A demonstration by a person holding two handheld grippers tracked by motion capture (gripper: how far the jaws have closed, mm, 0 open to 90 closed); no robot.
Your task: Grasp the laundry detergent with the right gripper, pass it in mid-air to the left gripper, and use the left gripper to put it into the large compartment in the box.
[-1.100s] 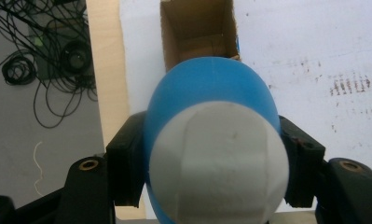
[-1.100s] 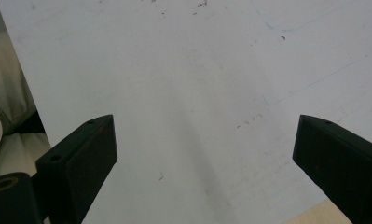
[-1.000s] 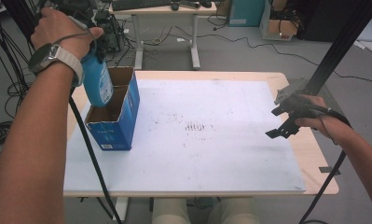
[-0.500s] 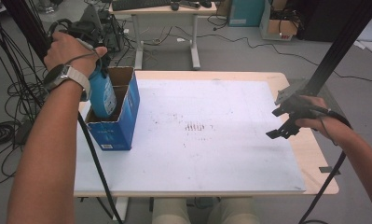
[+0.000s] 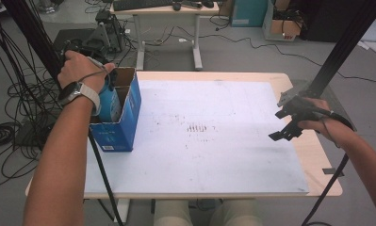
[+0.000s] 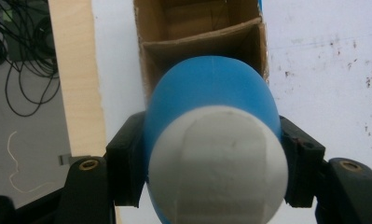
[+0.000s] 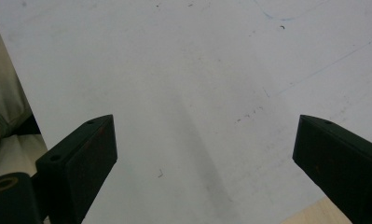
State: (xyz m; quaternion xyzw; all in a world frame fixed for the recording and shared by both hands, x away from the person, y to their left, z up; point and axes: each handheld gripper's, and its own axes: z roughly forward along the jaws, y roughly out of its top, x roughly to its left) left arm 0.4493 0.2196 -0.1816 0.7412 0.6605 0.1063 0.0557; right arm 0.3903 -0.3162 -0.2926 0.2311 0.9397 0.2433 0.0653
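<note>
At the table's left edge the left gripper (image 6: 211,163) clamps a blue bottle (image 6: 211,98) with a white cap (image 6: 218,163), both pads pressed to its sides; the bottle, smooth and rounded, hangs partly inside the blue cardboard box (image 5: 122,127), over a compartment near its divider; far right, the right gripper (image 7: 204,154) hovers above the white mat (image 5: 214,141), jaws wide, holding nothing.

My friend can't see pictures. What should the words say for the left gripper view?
Two black fingers squeeze a blue bottle with a white end, above an open cardboard box with a divider, on a white table.
</note>
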